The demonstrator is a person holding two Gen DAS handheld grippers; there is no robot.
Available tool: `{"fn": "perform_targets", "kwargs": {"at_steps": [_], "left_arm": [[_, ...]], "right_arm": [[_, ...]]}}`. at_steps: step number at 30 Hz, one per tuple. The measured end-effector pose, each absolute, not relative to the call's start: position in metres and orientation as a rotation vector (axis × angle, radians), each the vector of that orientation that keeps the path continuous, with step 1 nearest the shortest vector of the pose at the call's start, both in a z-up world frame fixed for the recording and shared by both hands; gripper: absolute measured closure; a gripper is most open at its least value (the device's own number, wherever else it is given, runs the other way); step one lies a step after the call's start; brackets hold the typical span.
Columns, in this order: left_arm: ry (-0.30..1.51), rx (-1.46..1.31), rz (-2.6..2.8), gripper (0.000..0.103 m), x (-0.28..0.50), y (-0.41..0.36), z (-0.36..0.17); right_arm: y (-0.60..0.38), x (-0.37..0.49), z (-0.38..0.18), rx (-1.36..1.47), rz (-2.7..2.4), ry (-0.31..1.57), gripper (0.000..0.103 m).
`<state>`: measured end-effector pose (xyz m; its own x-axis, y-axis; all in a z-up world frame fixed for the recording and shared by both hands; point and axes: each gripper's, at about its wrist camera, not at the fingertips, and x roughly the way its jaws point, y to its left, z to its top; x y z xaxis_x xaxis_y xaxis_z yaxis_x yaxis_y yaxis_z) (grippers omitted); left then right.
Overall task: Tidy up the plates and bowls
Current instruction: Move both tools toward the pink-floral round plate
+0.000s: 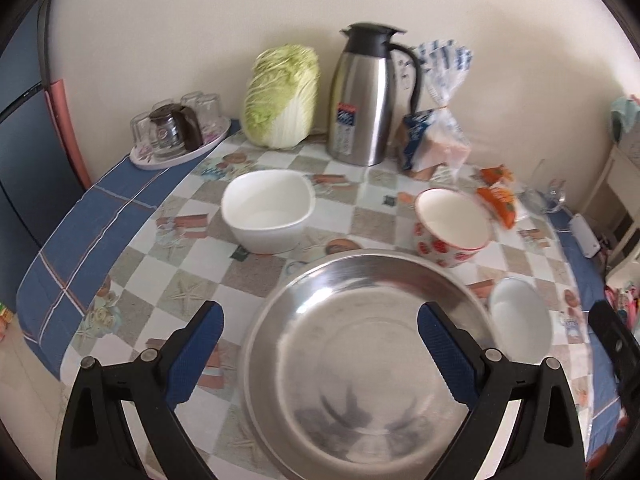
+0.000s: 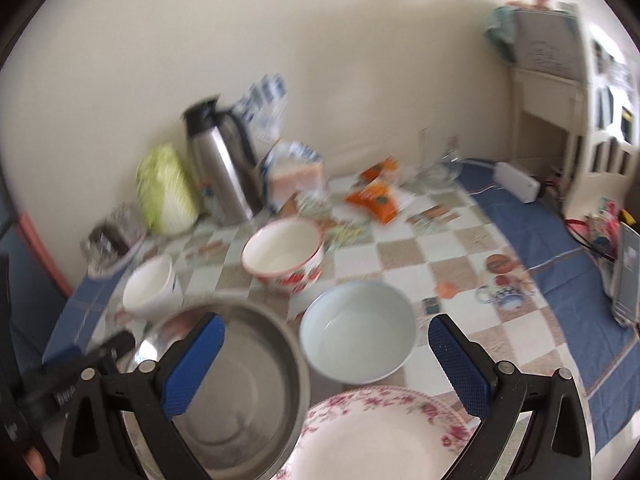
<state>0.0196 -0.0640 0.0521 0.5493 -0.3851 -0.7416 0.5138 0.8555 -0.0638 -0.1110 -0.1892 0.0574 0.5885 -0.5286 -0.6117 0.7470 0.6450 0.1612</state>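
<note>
A wide steel pan [image 1: 360, 364] sits at the near edge of the checked tablecloth [image 1: 188, 276], and the left gripper [image 1: 320, 344] hangs over it with its blue-padded jaws spread wide, one finger left of the pan's rim and the other above its right side, holding nothing. Just right of the pan stands a small pale bowl [image 2: 358, 332]; the right gripper [image 2: 326, 354] is poised above it, jaws likewise wide apart and empty, the bowl lying between the two pads in that view. Nearest of all, at the bottom of the right wrist view, is a flowered plate [image 2: 372, 436] with a pink rose border, its left edge just beside the pan. Farther back stand a square white bowl [image 1: 267, 210] on the left and a red-patterned bowl [image 1: 454, 226] on the right, well apart from each other. Beyond them, against the wall, are a napa cabbage [image 1: 282, 98], a steel thermos jug [image 1: 366, 96] and a bagged loaf of bread [image 1: 436, 140], in that order from left to right. A tray of upturned glasses [image 1: 176, 130] occupies the far left corner, and orange snack packets [image 1: 498, 196] lie to the right of the red-patterned bowl. A white adapter [image 2: 516, 186] rests on the blue border at the far right.
</note>
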Motion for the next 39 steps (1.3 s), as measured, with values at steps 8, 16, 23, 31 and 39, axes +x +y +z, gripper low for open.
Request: {"fn": "perform_targets", "kwargs": {"at_steps": [8,16,23,31,39], "left_arm": [[0.777,0.19,-0.635,0.005,-0.024,-0.079,0.06],[0.821,0.237,-0.749,0.005,-0.066,-0.093,0.052],[0.882,0.288,-0.806,0.005,-0.093,-0.103,0.04],[0.961,0.264,-0.858,0.005,-0.112,-0.111,0.03],[0.986,0.287,-0.876,0.005,-0.127,-0.121,0.021]], "right_arm": [[-0.196,-0.159,0.072,0.465,-0.883,0.457,0.0],[-0.2,-0.194,0.065,0.501,-0.931,0.48,0.0],[-0.199,-0.205,0.053,0.508,-0.918,0.536,0.0],[-0.219,-0.211,0.024,0.609,-0.917,0.666,0.0],[-0.236,-0.215,-0.009,0.722,-0.898,0.81,0.0]]}}
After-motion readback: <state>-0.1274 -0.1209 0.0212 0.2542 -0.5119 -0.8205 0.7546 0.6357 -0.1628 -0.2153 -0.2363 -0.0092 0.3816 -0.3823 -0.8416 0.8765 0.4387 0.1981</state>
